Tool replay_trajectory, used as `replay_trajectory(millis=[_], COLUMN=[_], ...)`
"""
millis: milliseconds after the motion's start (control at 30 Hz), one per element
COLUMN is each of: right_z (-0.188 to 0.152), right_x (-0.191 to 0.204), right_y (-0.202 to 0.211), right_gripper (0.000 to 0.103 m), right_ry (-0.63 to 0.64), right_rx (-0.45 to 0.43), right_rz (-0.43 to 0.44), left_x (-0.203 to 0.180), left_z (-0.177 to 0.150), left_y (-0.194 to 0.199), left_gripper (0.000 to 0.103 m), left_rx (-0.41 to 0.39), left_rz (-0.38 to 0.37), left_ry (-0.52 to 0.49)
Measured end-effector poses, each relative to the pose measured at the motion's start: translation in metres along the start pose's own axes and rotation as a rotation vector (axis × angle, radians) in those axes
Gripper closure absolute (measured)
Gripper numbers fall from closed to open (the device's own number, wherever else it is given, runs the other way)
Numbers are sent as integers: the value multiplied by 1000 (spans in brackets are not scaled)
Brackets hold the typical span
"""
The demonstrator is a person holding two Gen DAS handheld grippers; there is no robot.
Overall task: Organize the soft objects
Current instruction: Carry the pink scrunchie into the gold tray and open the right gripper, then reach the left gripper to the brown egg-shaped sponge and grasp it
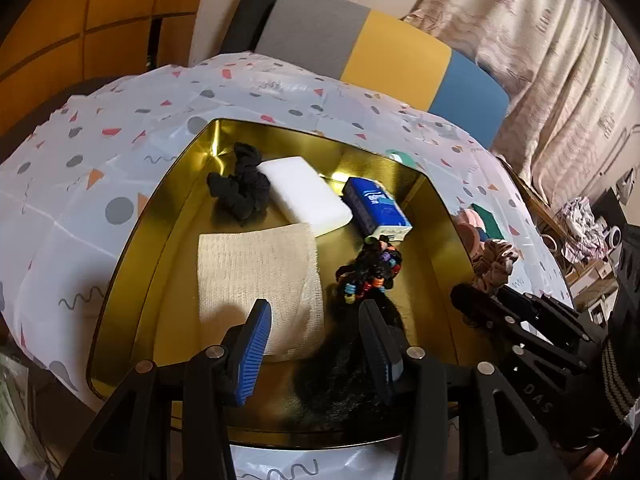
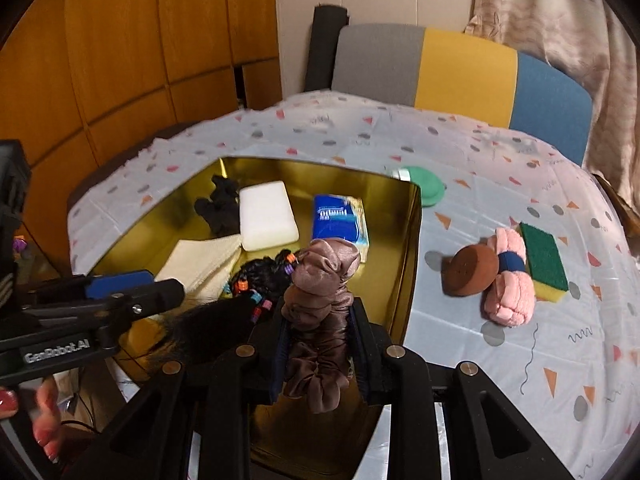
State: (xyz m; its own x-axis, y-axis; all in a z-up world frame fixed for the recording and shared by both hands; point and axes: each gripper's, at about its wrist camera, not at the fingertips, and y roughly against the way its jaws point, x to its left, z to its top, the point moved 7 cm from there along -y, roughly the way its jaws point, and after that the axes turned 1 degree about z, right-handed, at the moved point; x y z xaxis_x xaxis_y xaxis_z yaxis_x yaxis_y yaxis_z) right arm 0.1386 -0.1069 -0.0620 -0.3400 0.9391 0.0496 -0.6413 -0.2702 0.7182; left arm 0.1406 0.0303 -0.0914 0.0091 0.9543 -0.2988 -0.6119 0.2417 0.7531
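A gold tray (image 1: 132,248) (image 2: 412,240) holds a black scrunchie (image 1: 240,188), a white sponge (image 1: 308,196), a blue tissue pack (image 1: 376,208), a folded beige cloth (image 1: 256,276) and a black hairpiece with coloured beads (image 1: 372,272). My left gripper (image 1: 316,328) is open and empty above the tray, over the cloth and hairpiece. My right gripper (image 2: 320,344) is shut on a brown satin scrunchie (image 2: 320,296), held above the tray's near right part. It also shows in the left wrist view (image 1: 494,268).
On the patterned tablecloth (image 2: 500,168) right of the tray lie a brown round puff (image 2: 472,272), a rolled pink towel (image 2: 512,280), a green-and-yellow sponge (image 2: 544,260) and a green pad (image 2: 424,184). A grey, yellow and blue chair back (image 2: 460,64) stands behind the table.
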Motion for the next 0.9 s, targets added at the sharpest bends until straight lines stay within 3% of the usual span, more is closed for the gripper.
replay_trajectory(millis=[133,267,467,567,767,900], right_z=[1,0,4,9,10,-1], right_x=[0,0,-7,-18,-52,-81], right_y=[-10,-17,-7,10,40,45], right_gripper=[67,39,35,27,23,22], right_ry=[7,24,-23,-78,-205,-290], right_rx=[36,48,5,-61,-161,-152], right_rz=[-21,-57,-70,-74,-118,-151], left_x=[1,-1,-2,-4,-10,-19], left_z=[0,0,-1,-1,-4,-6], left_y=[0,0,1,1,2,2], left_gripper=[57,57,57,57,57,57], left_rx=[3,2,3,3,5,8], left_rz=[-2,-5,-10,-13,-29,-58], left_ry=[12,6,3,-1,-20,-41])
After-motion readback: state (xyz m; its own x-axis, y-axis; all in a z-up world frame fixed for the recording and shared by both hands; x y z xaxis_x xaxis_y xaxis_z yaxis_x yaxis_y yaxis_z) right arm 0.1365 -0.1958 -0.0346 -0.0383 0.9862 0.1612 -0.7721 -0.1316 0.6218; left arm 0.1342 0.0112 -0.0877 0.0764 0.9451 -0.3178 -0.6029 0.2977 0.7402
